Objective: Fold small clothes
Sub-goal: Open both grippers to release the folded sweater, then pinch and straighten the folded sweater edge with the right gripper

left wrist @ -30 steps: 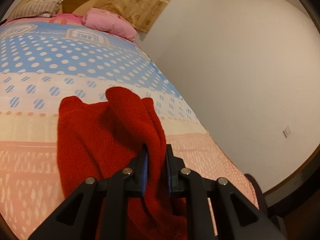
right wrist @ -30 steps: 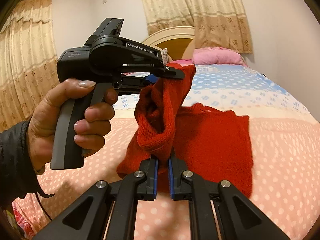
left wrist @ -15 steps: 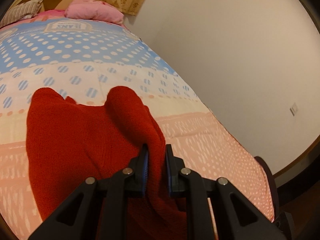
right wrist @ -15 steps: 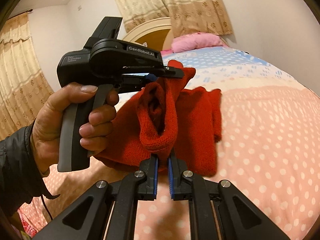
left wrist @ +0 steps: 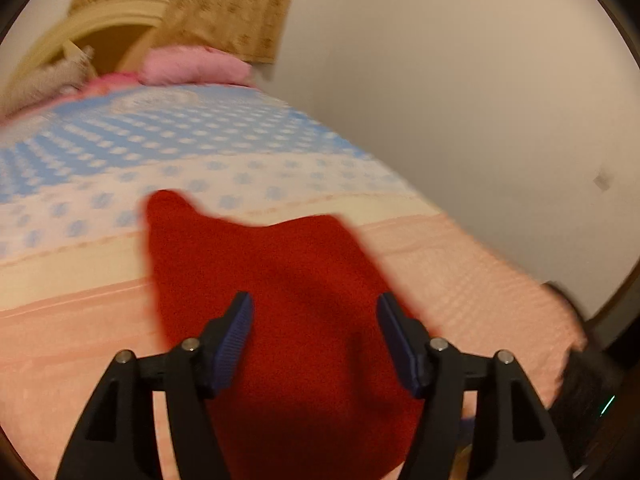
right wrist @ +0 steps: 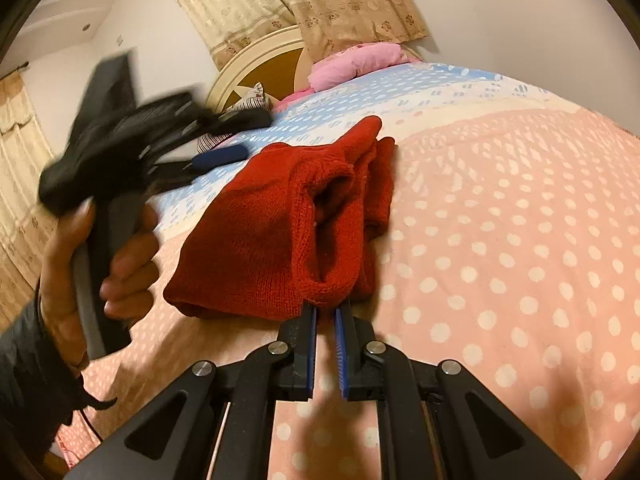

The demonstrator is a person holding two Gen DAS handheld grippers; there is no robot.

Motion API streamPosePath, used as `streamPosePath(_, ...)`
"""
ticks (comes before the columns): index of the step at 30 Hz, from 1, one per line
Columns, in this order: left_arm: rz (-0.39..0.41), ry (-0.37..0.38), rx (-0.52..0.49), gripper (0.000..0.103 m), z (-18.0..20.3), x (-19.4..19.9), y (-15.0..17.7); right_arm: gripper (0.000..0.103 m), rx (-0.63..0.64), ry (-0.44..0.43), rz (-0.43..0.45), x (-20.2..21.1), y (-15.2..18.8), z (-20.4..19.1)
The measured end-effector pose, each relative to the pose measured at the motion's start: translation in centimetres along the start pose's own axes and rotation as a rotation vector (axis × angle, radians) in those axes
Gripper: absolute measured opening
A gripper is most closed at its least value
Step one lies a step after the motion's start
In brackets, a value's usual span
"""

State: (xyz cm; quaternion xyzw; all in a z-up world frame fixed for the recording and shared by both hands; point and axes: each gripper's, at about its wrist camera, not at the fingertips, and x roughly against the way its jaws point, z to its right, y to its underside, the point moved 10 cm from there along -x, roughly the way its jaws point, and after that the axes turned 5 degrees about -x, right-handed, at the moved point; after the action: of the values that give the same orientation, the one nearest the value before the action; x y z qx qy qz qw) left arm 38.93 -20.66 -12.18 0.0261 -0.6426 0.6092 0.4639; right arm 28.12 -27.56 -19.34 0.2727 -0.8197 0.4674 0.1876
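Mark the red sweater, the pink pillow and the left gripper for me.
red sweater [right wrist: 256, 232]: right wrist view, on the flat folded top layer.
pink pillow [right wrist: 356, 65]: right wrist view, middle of its front face.
left gripper [left wrist: 314, 336]: left wrist view, midway between its open fingertips.

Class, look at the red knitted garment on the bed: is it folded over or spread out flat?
Folded. In the right wrist view the red knitted garment lies doubled on the bed, one layer over another, a rolled edge near the right gripper.

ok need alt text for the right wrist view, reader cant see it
A folded red knit garment lies on a pink polka-dot bedspread, its near edge at the tips of the nearly closed right gripper. At left, a hand holds the blurred left gripper, open; pink pillow behind.
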Motion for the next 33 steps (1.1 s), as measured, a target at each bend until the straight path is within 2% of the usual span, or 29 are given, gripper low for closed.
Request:
streamPosePath(1, -0.007, -0.041, -0.017, 0.067, -0.8, 0.4, 0.9, 0.009, -0.015, -0.007, 0.009, 0.2, -0.2, 0.1)
streamPosePath(2, -0.014, -0.072, -0.028, 0.067, -1.6, 0.7, 1.8, 0.015, -0.03, -0.004, 0.027, 0.6, -0.4, 0.4)
streamPosePath(3, -0.018, -0.092, -0.036, 0.067, -2.2, 1.0, 2.8, 0.03, -0.045, 0.019, 0.056, 1.1, -1.0, 1.0)
streamPosePath(4, -0.027, -0.103, -0.042, 0.067, -2.6, 1.2, 3.6, 0.041, -0.054, 0.039, 0.078, 1.5, -1.2, 1.3)
streamPosePath(5, -0.036, -0.113, -0.046, 0.067, -2.8, 1.2, 4.4, 0.062, -0.07, 0.058, 0.115, 2.3, -1.9, 1.5)
streamPosePath(6, -0.038, -0.11, -0.045, 0.067, -3.0, 1.2, 5.0, 0.069, -0.08, 0.051, 0.147, 3.0, -2.5, 1.4)
streamPosePath(8, -0.03, -0.103, -0.03, 0.071, -3.0, 1.1, 5.4, 0.069, -0.072, 0.03, 0.164, 3.4, -4.2, 0.8)
streamPosePath(12, -0.03, -0.084, 0.005, 0.071, -2.8, 0.8, 5.2, 0.069, -0.065, 0.0, 0.111, 1.4, -8.1, 0.1)
streamPosePath(13, -0.03, -0.086, 0.005, 0.071, -2.8, 0.6, 5.3, 0.069, -0.073, -0.002, 0.08, 0.2, -9.2, 0.2)
streamPosePath(15, -0.023, -0.099, 0.016, 0.078, -3.0, 0.5, 5.6, 0.062, -0.091, -0.006, 0.032, -2.1, -10.8, 0.6)
streamPosePath(16, -0.022, -0.106, 0.026, 0.082, -3.3, 0.4, 5.8, 0.062, -0.097, -0.007, -0.019, -3.7, -11.3, 0.7)
streamPosePath(17, -0.023, -0.103, 0.038, 0.083, -3.5, 0.3, 5.8, 0.055, -0.116, -0.016, -0.082, -5.7, -11.5, 1.0)
streamPosePath(18, -0.022, -0.097, 0.046, 0.083, -3.6, 0.3, 5.9, 0.039, -0.137, -0.027, -0.124, -7.0, -11.4, 1.2)
streamPosePath(19, -0.025, -0.094, 0.053, 0.084, -3.7, 0.3, 6.0, 0.029, -0.15, -0.028, -0.165, -8.3, -11.3, 1.5)
streamPosePath(20, -0.025, -0.091, 0.058, 0.084, -3.7, 0.3, 6.0, 0.015, -0.142, 0.001, -0.18, -9.2, -11.4, 1.9)
streamPosePath(21, -0.027, -0.083, 0.06, 0.085, -3.7, 0.3, 6.0, 0.009, -0.118, 0.035, -0.163, -9.4, -11.9, 2.2)
streamPosePath(24, -0.05, -0.088, 0.058, 0.094, -3.6, -0.2, 6.3, 0.008, -0.069, 0.115, -0.071, -8.6, -13.5, 3.0)
streamPosePath(28, -0.078, -0.079, 0.055, 0.097, -3.3, -0.8, 6.8, 0.008, -0.049, 0.181, -0.124, -10.2, -12.7, 5.0)
streamPosePath(32, -0.068, -0.08, 0.079, 0.097, -3.5, 0.0, 6.7, 0.009, -0.015, 0.158, -0.124, -9.3, -13.0, 4.5)
streamPosePath(33, -0.069, -0.08, 0.089, 0.097, -3.5, 0.2, 6.7, 0.013, -0.006, 0.166, -0.112, -8.8, -13.2, 4.2)
